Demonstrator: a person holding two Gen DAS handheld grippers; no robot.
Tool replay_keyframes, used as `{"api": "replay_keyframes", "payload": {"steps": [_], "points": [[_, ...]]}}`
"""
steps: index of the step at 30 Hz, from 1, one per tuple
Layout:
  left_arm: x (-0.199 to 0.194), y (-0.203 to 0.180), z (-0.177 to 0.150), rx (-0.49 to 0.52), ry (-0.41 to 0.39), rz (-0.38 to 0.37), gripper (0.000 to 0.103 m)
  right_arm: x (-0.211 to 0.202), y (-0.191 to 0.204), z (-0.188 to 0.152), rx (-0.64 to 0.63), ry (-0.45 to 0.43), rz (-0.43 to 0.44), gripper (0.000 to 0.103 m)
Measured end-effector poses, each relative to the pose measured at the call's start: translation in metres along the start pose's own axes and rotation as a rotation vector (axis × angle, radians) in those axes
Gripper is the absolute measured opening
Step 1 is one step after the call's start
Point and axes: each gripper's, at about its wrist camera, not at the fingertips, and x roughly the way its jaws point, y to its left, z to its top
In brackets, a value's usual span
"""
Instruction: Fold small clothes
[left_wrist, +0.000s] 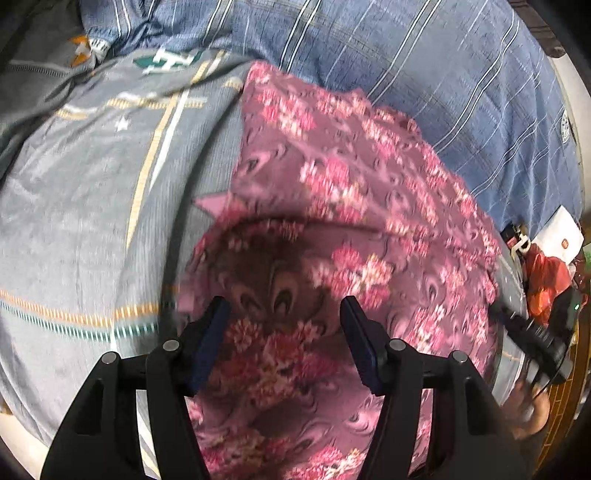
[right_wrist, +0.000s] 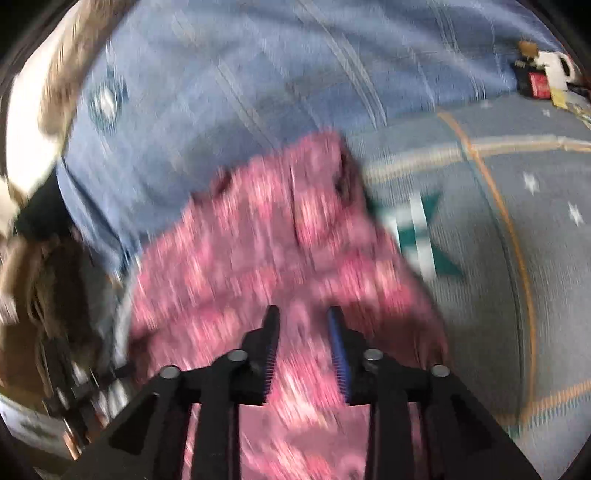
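Observation:
A small pink floral garment (left_wrist: 332, 206) lies on a grey bedsheet (left_wrist: 81, 206). Its near edge is folded over, with a dark opening showing. My left gripper (left_wrist: 286, 306) is open just above that folded near part, fingers apart with nothing between them. In the right wrist view, which is blurred by motion, the same garment (right_wrist: 266, 236) fills the middle. My right gripper (right_wrist: 303, 314) hovers over it with its fingers apart and nothing gripped. The right gripper also shows at the right edge of the left wrist view (left_wrist: 532, 332).
A blue striped quilt (left_wrist: 424, 66) is bunched behind the garment. The grey sheet (right_wrist: 480, 229) carries orange lines, stars and a green mark. A grey garment (left_wrist: 29, 85) lies at far left. Red and white clutter (left_wrist: 546, 266) sits at the bed's right edge.

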Motion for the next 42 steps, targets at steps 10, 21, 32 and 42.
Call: {"api": "replay_keyframes", "payload": {"steps": [10,21,32,42], "points": [[-0.058,0.041,-0.080,0.181,0.079,-0.037,0.067,-0.089,-0.011,-0.105,-0.223,-0.041,-0.165,0.052],[-0.030,0.060,-0.184,0.159,0.281,-0.068,0.067,-0.094,-0.062,-0.188,-0.067,0.042,-0.110,0.052],[-0.009,0.051,-0.189,0.205,0.288,-0.057,0.003,-0.073,-0.049,-0.204,-0.164,0.097,-0.045,0.021],[-0.072,0.056,-0.178,0.143,0.197,-0.270,0.004,-0.128,-0.034,-0.192,-0.121,-0.070,0.117,0.004]]}}
